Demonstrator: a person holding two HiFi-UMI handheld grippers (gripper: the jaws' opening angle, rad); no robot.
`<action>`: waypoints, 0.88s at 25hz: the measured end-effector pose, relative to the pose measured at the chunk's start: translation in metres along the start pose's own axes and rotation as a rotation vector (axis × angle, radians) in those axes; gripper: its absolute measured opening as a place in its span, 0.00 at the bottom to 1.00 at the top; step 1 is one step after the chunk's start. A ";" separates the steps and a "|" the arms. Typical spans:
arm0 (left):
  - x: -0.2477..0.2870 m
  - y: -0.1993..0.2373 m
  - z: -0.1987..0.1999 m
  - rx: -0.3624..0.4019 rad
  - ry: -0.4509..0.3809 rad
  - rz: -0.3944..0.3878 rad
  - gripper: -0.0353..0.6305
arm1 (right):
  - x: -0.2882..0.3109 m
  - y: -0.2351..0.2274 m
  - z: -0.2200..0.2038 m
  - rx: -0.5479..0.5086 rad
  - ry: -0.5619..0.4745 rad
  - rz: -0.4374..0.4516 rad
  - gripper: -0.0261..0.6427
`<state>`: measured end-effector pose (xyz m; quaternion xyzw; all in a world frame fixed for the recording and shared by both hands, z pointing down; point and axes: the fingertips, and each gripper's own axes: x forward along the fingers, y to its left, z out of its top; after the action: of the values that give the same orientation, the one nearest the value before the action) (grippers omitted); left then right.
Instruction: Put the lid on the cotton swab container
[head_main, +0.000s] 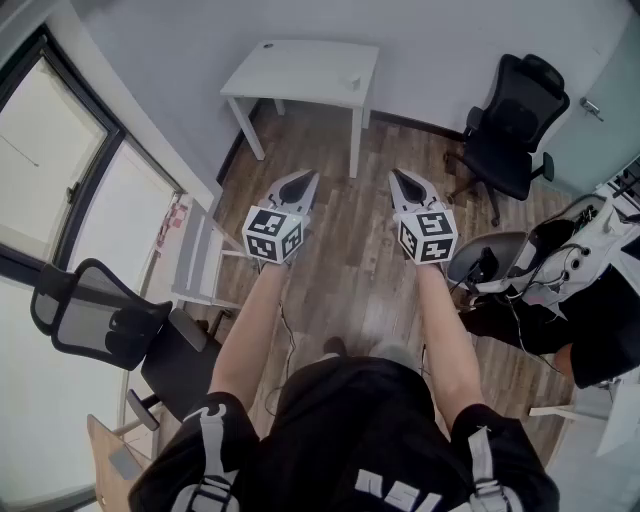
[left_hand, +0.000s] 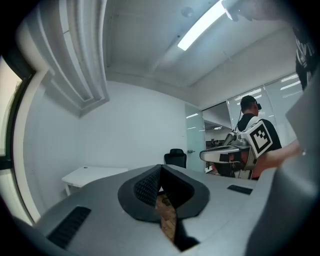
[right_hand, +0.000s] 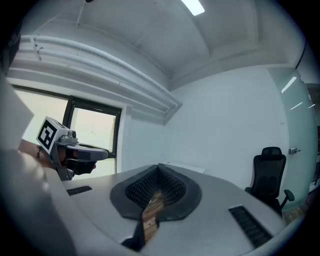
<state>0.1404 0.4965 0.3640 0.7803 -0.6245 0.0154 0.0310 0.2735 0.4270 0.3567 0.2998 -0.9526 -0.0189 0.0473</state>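
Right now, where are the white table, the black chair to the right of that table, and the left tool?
white table (head_main: 300, 65): head view, bare middle of its top.
black chair (head_main: 514, 115): head view, on its backrest.
left tool (head_main: 311, 177): head view, tip where its closed jaws meet.

On the white bench (head_main: 300, 70) by the far wall sit two tiny things, well apart: a dark dot (head_main: 267, 45) near its back left corner and a pale speck (head_main: 352, 82) by its right edge. Both are too small to tell lid from container.
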 end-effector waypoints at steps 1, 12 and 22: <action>-0.002 0.004 -0.003 -0.004 0.000 0.002 0.09 | 0.002 0.002 -0.002 0.000 0.001 -0.001 0.06; 0.020 0.052 -0.020 -0.012 0.005 0.030 0.09 | 0.049 -0.015 -0.028 -0.009 0.021 -0.011 0.06; 0.124 0.109 -0.021 -0.012 0.033 0.058 0.09 | 0.145 -0.091 -0.034 -0.004 0.031 0.044 0.06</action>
<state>0.0619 0.3531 0.3962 0.7612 -0.6464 0.0254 0.0453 0.2103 0.2689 0.3960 0.2792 -0.9581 -0.0149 0.0632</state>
